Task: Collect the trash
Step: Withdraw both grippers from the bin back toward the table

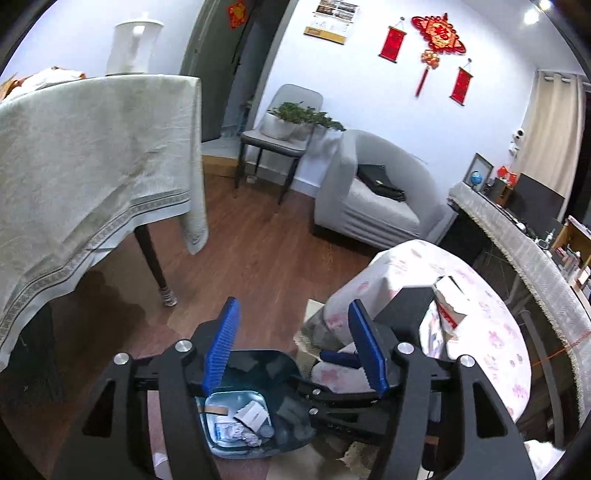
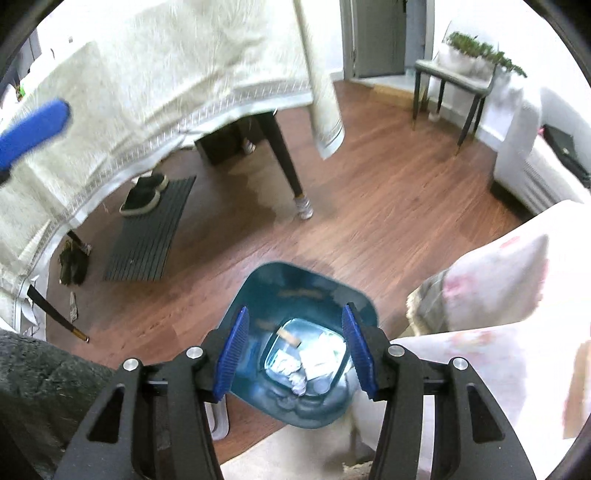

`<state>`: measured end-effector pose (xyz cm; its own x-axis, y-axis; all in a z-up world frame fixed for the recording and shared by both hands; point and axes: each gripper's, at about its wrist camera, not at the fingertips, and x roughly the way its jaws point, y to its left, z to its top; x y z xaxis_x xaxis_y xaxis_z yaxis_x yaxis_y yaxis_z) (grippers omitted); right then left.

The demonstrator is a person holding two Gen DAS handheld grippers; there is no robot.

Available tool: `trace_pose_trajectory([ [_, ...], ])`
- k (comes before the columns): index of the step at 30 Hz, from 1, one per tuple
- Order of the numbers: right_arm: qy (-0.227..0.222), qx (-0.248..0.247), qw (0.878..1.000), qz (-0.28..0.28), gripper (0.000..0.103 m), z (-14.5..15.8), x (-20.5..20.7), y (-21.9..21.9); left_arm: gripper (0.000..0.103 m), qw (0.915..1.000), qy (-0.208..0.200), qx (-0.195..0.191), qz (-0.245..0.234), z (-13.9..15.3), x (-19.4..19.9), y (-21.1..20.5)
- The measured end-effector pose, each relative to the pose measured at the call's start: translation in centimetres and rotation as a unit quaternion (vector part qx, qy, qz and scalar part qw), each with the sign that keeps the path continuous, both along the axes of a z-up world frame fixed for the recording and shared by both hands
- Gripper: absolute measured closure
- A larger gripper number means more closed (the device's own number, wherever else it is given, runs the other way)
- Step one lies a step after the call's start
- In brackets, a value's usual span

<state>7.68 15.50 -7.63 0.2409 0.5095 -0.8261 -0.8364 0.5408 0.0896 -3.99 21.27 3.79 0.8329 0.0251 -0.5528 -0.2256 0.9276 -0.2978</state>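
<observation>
- Both grippers hang over a teal plastic waste bin [image 2: 291, 354] standing on the brown wood-plank floor [image 2: 388, 221].
- Left gripper [image 1: 295, 347]: its blue ribbed pads stand apart with nothing between them, so it is open and empty.
- Right gripper [image 2: 295, 354]: same story, blue pads spread, nothing pinched, bin mouth showing straight through the gap.
- Down in the bin lies the trash: crumpled white paper wads [image 2: 295, 376], a flat white wrapper [image 2: 321, 358] and a small tan strip [image 2: 290, 336]. Any print on them is too small to read.
- Beside the bin on the right, a counter draped in a white cloth with pink flower print [image 1: 480, 332]; on it sits a torn white carton with red print [image 1: 448, 310], lettering unreadable.
- On the left, a second counter under a pale cream cloth with a grey patterned border [image 1: 92, 166].
- On the far wall, a red knot ornament [image 1: 437, 33] with a gold character I cannot make out, flanked by two red scrolls.
- A calendar [image 1: 334, 16] hangs higher up, its text too fine to read.
- Under the cream cloth, black shoes [image 2: 144, 194] rest on a dark slatted mat [image 2: 147, 236].
</observation>
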Motion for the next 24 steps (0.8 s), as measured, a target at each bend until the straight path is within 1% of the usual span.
trace_pose_trajectory([
  [3, -0.025, 0.011, 1.000, -0.006, 0.050, 2.1, -0.1, -1.2, 0.037, 0.9999, -0.009, 0.003, -0.008, 0.3, 0.3, -0.8],
  [7, -0.064, 0.020, 0.997, -0.024, 0.050, 4.6, 0.1, -3.3, 0.035, 0.9996, -0.018, -0.012, -0.019, 0.4, 0.7, -1.3],
  [14, -0.082, 0.032, 0.994, -0.070, 0.050, 6.7, 1.6, -7.5, 0.034, 0.9991, -0.029, -0.017, -0.027, 0.9, 1.6, -2.5],
  [18, -0.092, 0.039, 0.991, -0.094, 0.050, 7.4, 2.5, -9.8, 0.033, 0.9986, -0.024, -0.025, -0.040, 0.6, 2.5, -3.5],
  [24, -0.105, 0.049, 0.985, -0.126, 0.050, 7.9, 3.0, -13.6, 0.032, 0.9975, -0.014, -0.024, -0.065, -0.2, 4.1, -6.0],
])
